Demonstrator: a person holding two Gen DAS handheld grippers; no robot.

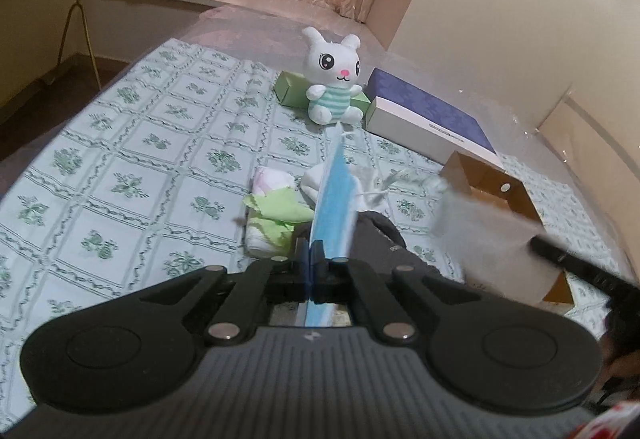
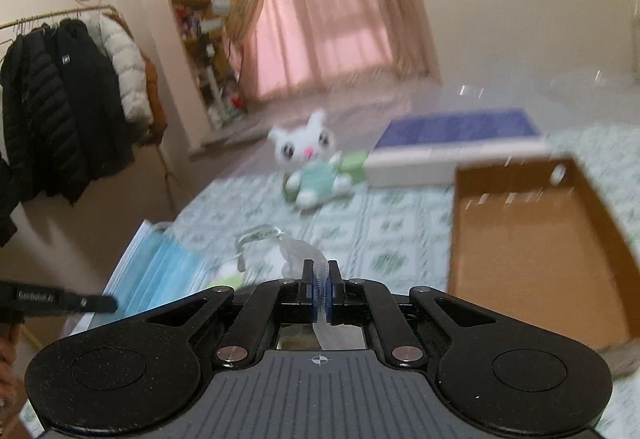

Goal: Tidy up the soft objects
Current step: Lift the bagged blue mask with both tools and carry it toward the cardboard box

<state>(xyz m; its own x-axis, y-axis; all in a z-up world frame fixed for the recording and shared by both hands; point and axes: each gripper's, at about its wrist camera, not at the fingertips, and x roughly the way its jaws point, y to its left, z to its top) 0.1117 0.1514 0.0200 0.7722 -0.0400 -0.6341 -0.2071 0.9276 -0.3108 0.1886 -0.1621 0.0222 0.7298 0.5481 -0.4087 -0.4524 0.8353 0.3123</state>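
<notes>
Cardboard box [image 2: 532, 251]: brown, open-topped, one only; stands on the bedsheet to the right, and the right wrist view shows nothing inside the part it sees.
Bedsheet [image 1: 120, 167]: green floral check, carries everything here.
Purple-lidded box [image 1: 432, 119]: one, flat, behind the cardboard box.
Plush rabbit [image 1: 334, 79]: one, white with a striped green body, sits upright against a green carton [image 1: 292, 87], far side of the bed.
Face mask [image 1: 334, 199]: one, blue, raised off the bed on edge, left of the cardboard box.
Loose soft pile: green cloth [image 1: 280, 207] on a white folded cloth [image 1: 264, 239], a pale rolled cloth [image 1: 272, 179] behind, white pieces with strings beside; count of whites uncertain.
Left gripper [image 1: 311, 259]: jaws closed, pinching the mask's lower edge.
Right gripper [image 2: 320, 287]: jaws closed on a thin translucent white strip [image 2: 300, 251]; what the strip belongs to is too blurred to tell.
Risk 1: mask held by a narrow margin; a quick swing toward the box could pull it free.
Risk 2: trailing strings could snag the pile and drag cloths along.
Risk 3: limp mask may drape over the box wall and slide outside on release.
</notes>
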